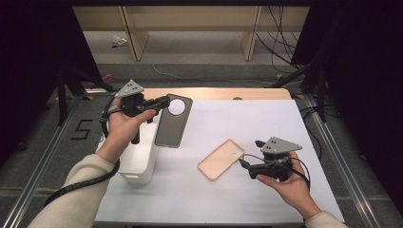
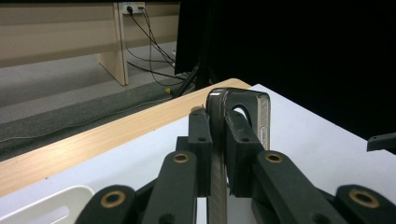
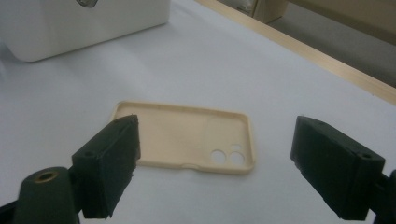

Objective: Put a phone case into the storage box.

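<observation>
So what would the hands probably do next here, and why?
Probably the right gripper moves forward and closes on the beige phone case. Its fingers stand open just short of the case, which lies flat on the white table, inside up. The left gripper already holds the dark phone case raised above the table, beside the white bin.

Three cameras, one table

We look down from above; our gripper cameras sit close, sharing the white paper-covered table with it.

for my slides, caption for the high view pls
Left gripper lifts a dark phone case; right gripper faces a beige case.
</observation>
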`<state>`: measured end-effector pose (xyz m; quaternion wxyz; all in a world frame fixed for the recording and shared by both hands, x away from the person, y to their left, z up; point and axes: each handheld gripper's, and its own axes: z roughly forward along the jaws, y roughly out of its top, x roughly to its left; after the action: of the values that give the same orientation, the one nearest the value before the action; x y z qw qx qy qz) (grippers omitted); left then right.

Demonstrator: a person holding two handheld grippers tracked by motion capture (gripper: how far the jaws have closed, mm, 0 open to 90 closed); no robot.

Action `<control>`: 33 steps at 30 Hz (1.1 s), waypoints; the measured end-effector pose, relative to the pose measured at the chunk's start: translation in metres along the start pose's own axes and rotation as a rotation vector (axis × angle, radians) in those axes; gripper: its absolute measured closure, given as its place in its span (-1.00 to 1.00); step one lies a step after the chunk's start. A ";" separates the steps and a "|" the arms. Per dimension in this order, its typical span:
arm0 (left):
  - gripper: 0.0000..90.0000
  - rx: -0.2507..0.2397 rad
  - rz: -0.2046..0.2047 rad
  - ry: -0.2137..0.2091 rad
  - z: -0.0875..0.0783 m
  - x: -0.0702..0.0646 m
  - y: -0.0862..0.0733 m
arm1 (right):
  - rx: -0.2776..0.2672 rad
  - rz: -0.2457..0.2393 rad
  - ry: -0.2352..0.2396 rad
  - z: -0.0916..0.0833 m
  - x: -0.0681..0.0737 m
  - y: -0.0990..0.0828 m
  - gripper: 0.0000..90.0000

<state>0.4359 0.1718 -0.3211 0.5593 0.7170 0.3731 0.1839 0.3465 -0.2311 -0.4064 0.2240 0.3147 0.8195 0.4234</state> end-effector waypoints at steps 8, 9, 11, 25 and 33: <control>0.82 -0.020 0.003 0.006 -0.013 0.012 0.002 | -0.012 0.043 0.013 -0.004 -0.005 -0.002 -0.63; 0.82 -0.022 0.003 0.011 -0.015 0.014 0.002 | -0.016 0.045 0.012 -0.004 -0.006 -0.002 -0.64; 0.82 -0.027 0.000 0.019 -0.017 0.017 0.003 | -0.020 0.051 0.017 -0.005 -0.007 -0.003 -0.64; 0.82 -0.052 -0.007 0.052 -0.029 0.040 0.005 | -0.032 0.093 0.027 -0.010 -0.012 -0.006 -0.64; 0.82 -0.054 0.014 0.069 -0.031 0.050 0.004 | -0.034 0.110 0.023 -0.013 -0.014 -0.008 -0.64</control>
<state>0.4484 0.2289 -0.3156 0.5640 0.6973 0.3821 0.2227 0.3459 -0.2518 -0.4050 0.1964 0.3504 0.7962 0.4525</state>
